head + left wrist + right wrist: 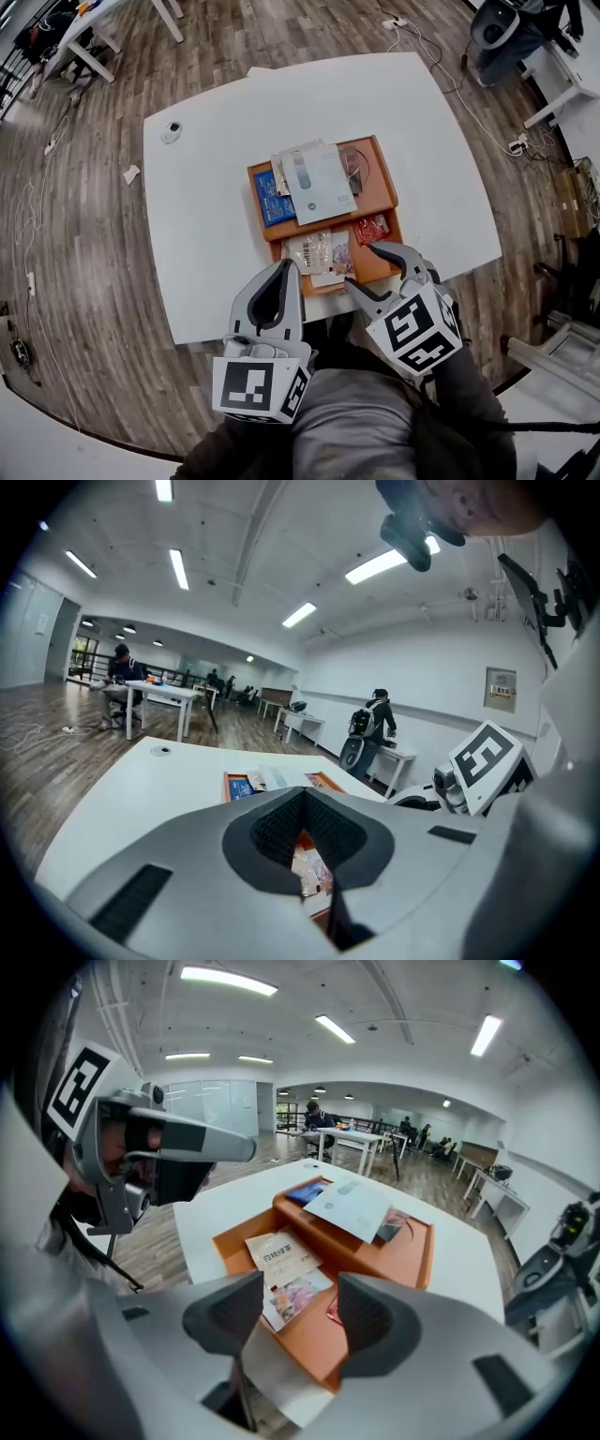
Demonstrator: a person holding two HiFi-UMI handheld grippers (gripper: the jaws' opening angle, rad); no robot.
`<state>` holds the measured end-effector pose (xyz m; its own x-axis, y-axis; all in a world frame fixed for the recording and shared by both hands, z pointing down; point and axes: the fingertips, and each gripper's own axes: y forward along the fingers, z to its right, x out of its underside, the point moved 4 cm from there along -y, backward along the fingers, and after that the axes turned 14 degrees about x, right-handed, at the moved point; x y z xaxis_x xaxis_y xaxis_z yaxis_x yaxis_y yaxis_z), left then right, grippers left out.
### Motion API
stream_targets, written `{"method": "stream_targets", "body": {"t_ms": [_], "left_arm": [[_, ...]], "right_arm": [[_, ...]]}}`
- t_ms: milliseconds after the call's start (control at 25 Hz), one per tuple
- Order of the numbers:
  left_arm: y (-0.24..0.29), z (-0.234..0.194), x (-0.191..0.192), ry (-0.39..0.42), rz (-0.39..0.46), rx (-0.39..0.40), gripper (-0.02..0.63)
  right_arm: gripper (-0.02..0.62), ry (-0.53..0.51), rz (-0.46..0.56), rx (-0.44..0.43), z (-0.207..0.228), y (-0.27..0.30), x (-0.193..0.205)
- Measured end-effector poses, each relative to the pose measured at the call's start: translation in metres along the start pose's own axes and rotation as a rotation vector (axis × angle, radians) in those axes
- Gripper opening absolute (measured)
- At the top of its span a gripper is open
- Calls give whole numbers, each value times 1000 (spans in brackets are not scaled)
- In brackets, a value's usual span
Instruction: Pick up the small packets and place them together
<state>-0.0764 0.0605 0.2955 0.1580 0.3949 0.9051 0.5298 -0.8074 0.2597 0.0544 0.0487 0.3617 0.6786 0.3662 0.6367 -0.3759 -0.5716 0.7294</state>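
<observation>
Pale packets (pixel 314 251), two overlapping, lie with a red packet (pixel 371 229) in the near compartment of the orange tray (pixel 377 195) — a blue packet (pixel 273 197) sits apart in the far one, beside a white sheet (pixel 319 183). Nothing looks gathered yet. The right gripper (pixel 362 263) hovers over the tray's near edge, jaws spread and empty; the left gripper (pixel 286 267), just beside it, has its jaws pressed together on nothing — all the picking seems ahead.

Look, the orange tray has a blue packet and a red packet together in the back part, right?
Not quite. The blue packet does lie in the back part of the orange tray. The red packet is in the front part, nearer the person, to the right of the pale packets. The head view shows it.
</observation>
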Motion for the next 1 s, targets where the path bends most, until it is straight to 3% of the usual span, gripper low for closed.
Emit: {"method": "stream_targets", "body": {"t_ms": [360,600,680,880,1000], "left_arm": [[-15,-35,-6,-20,21,-78,0],[-22,-72,-11,-48,26,-128,0],[-23,-85,-10,-62,23,-142,0],[-24,-104,-3,-97,2,-166,0],[-20,-110,2,-107,-8,-160,0]], "right_arm": [[249,-72,-9,-116,-33,35,-22],[249,-166,-90,-216,-63,77,-29],[280,-195,-117,-234,-72,90,-27],[291,-257,-142,-210,-77,105,-26],[250,-282,-132,-186,-75,108,-26]]}}
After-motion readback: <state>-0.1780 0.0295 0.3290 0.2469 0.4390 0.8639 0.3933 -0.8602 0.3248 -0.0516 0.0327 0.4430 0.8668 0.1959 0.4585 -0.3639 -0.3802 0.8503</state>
